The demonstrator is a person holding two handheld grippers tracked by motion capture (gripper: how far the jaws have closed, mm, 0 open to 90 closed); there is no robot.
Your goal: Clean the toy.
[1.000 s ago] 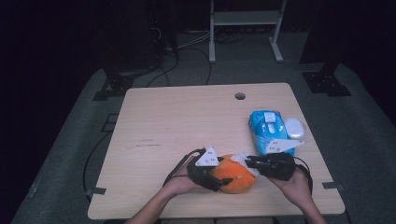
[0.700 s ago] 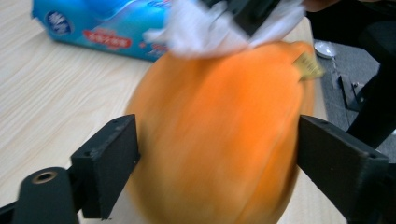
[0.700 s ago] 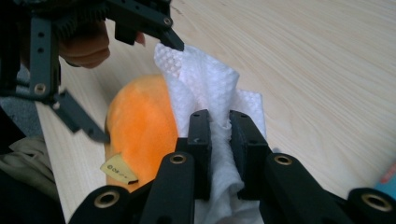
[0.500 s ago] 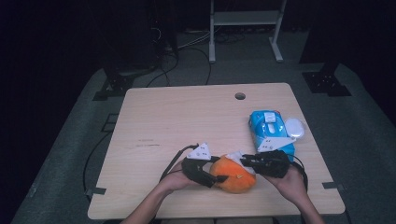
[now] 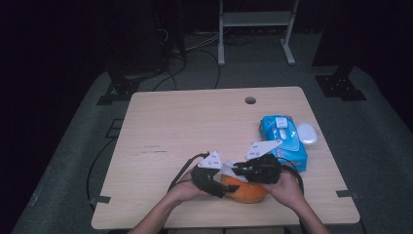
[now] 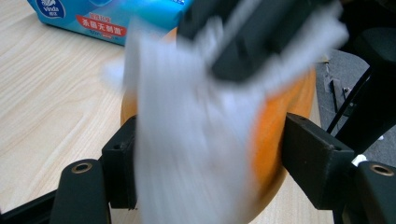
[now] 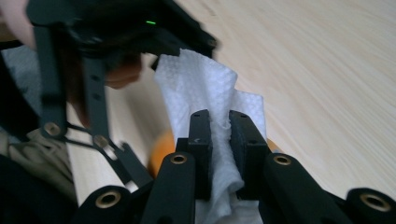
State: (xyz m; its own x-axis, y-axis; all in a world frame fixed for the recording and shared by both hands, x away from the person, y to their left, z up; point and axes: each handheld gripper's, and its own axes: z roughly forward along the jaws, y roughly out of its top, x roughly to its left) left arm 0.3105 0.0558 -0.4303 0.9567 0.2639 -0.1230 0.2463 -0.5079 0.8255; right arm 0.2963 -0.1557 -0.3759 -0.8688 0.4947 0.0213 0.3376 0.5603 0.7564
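A round orange object (image 5: 247, 193) lies near the table's front edge. My left gripper (image 5: 221, 188) comes at it from the left; its jaws have just been closing, and in the left gripper view their pads (image 6: 120, 158) press the orange object (image 6: 281, 100) on both sides. My right gripper (image 5: 236, 169) reaches in from the right, over the object's top. It is shut on a white wipe (image 7: 201, 80), pinched between its fingertips (image 7: 219, 135). The wipe (image 6: 187, 140), blurred, drapes over the object's front.
A blue pack of wipes (image 5: 284, 139) lies right of the hands, with a small white oval thing (image 5: 307, 132) beside it. The wooden table (image 5: 195, 122) has a cable hole (image 5: 250, 100) at the back. Cables trail from both grippers.
My right gripper has moved left across the top of the orange object, carrying the wipe. The left gripper has stayed roughly in place on the object.
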